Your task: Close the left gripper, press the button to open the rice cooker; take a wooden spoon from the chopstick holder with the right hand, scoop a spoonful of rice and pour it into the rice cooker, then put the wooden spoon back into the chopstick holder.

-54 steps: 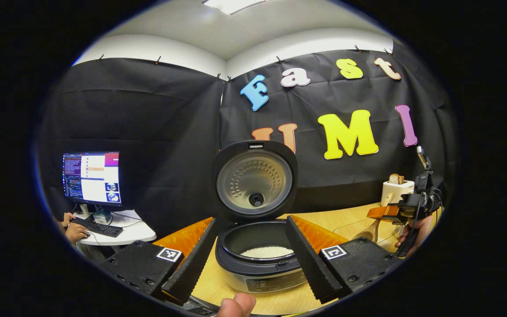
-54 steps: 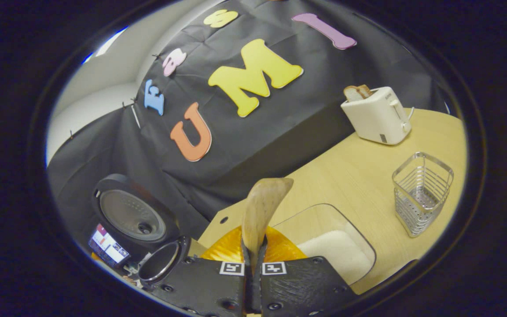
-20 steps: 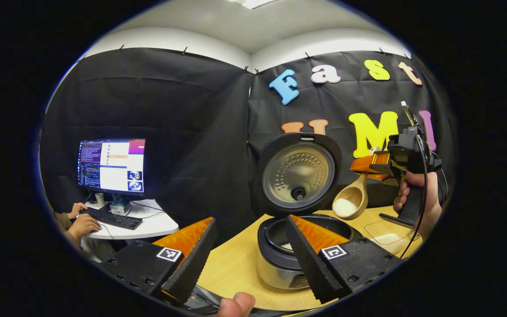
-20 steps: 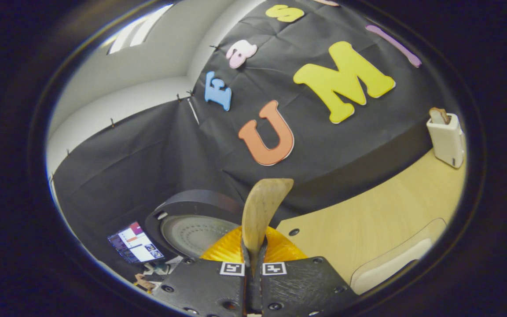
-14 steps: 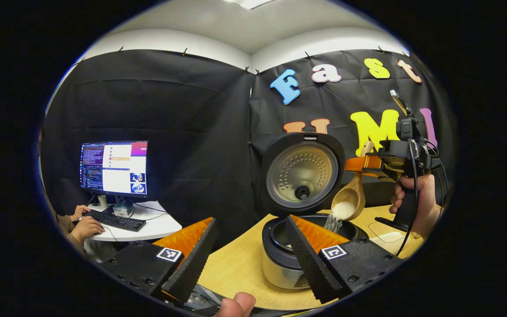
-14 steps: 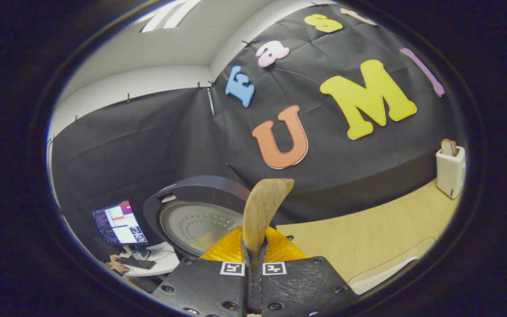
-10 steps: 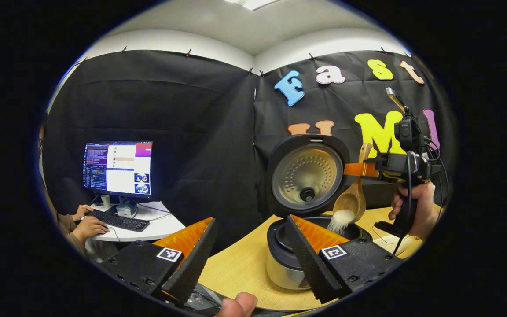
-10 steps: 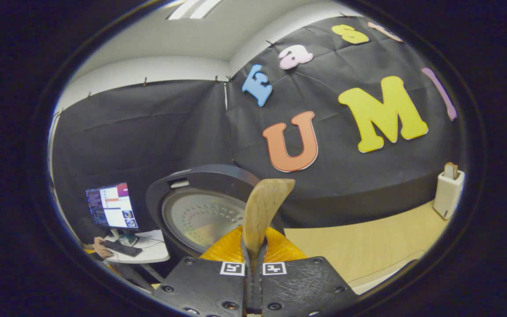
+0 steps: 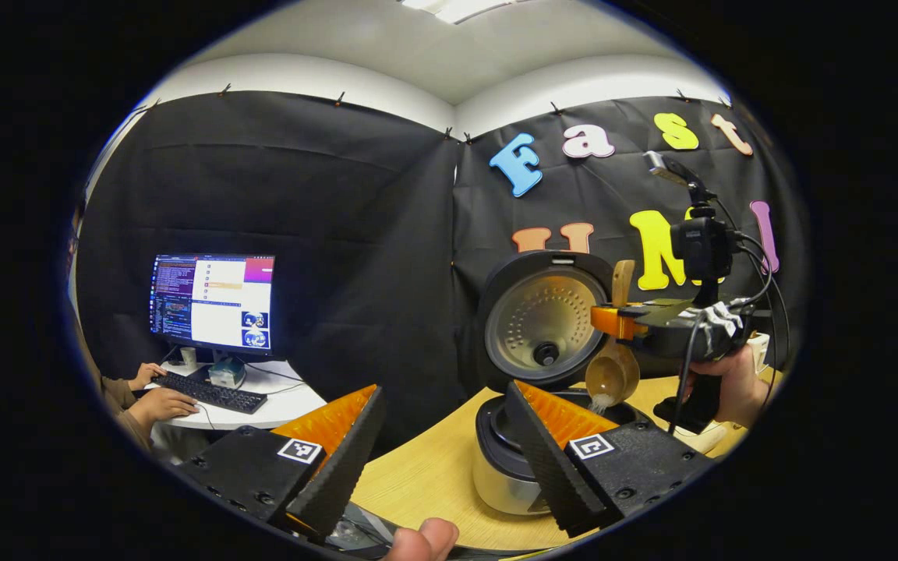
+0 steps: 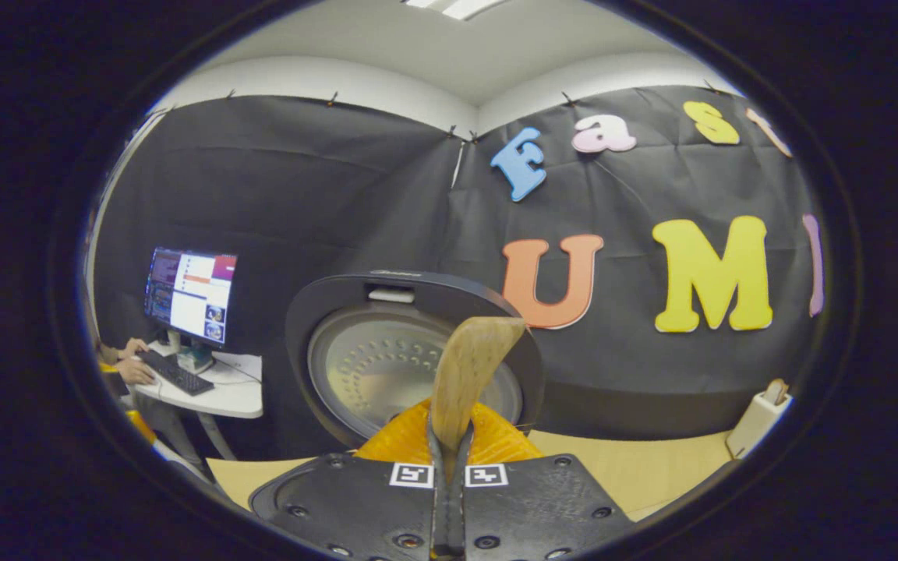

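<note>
The rice cooker (image 9: 496, 467) stands open on the wooden table, its round lid (image 9: 546, 319) upright. My left gripper (image 9: 443, 388) is open and empty in front of it, the right finger crossing the pot's rim. Above the pot, my right gripper (image 9: 609, 319), held by a hand (image 9: 722, 382), is shut on the wooden spoon. The spoon's bowl (image 9: 613, 378) hangs tipped steeply down, with a few last grains of rice falling from it. In the right gripper view the right gripper (image 10: 449, 452) clamps the spoon's handle (image 10: 468, 366), which sticks up in front of the lid (image 10: 387, 366).
A side desk at the left carries a monitor (image 9: 211, 300) and a keyboard (image 9: 211, 393) with a person's hands on it. A white toaster (image 10: 757, 421) stands at the table's far right by the wall. Bare tabletop (image 9: 426, 475) lies left of the cooker.
The right gripper carried the rice-filled spoon over the cooker and rolled it over. The rice poured into the pot and the bowl is now nearly empty. The left gripper stayed open.
</note>
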